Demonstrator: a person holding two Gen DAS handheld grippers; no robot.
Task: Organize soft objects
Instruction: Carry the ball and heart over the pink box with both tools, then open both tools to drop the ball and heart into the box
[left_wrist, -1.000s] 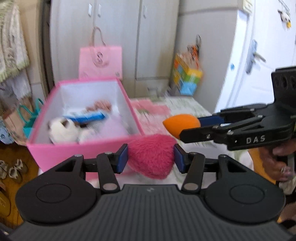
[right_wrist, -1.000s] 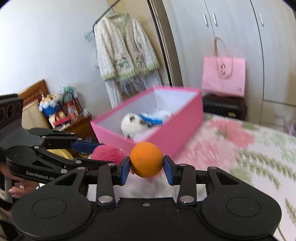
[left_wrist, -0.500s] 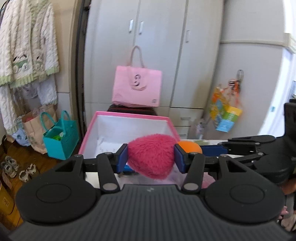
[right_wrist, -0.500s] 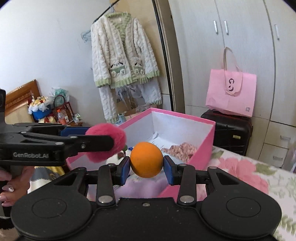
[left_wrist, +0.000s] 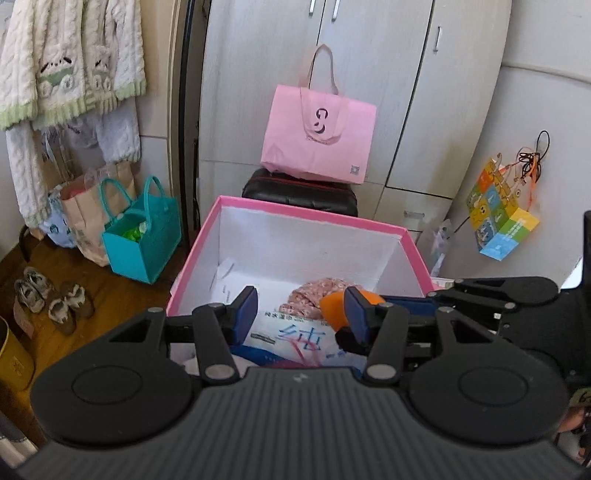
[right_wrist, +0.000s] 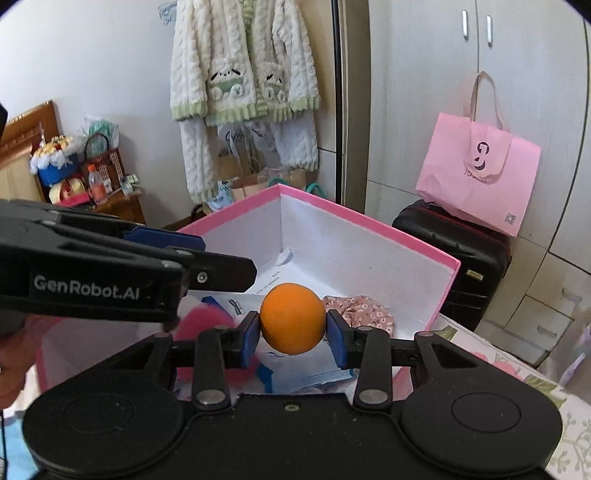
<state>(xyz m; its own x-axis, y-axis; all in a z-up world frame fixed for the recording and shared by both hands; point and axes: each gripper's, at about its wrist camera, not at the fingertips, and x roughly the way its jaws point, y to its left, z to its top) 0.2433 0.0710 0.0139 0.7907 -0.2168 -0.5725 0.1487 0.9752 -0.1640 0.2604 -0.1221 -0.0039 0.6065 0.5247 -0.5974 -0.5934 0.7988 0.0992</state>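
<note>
Orange ball (right_wrist: 292, 318) sits pinched in my right tongs (right_wrist: 291, 334) above the pink box (left_wrist: 199, 254). My left tongs (left_wrist: 300, 314), which clasped a pink fuzzy heart half a second ago, now gape empty over the box; the heart (right_wrist: 207, 320) lies inside, half hidden behind them.
</note>
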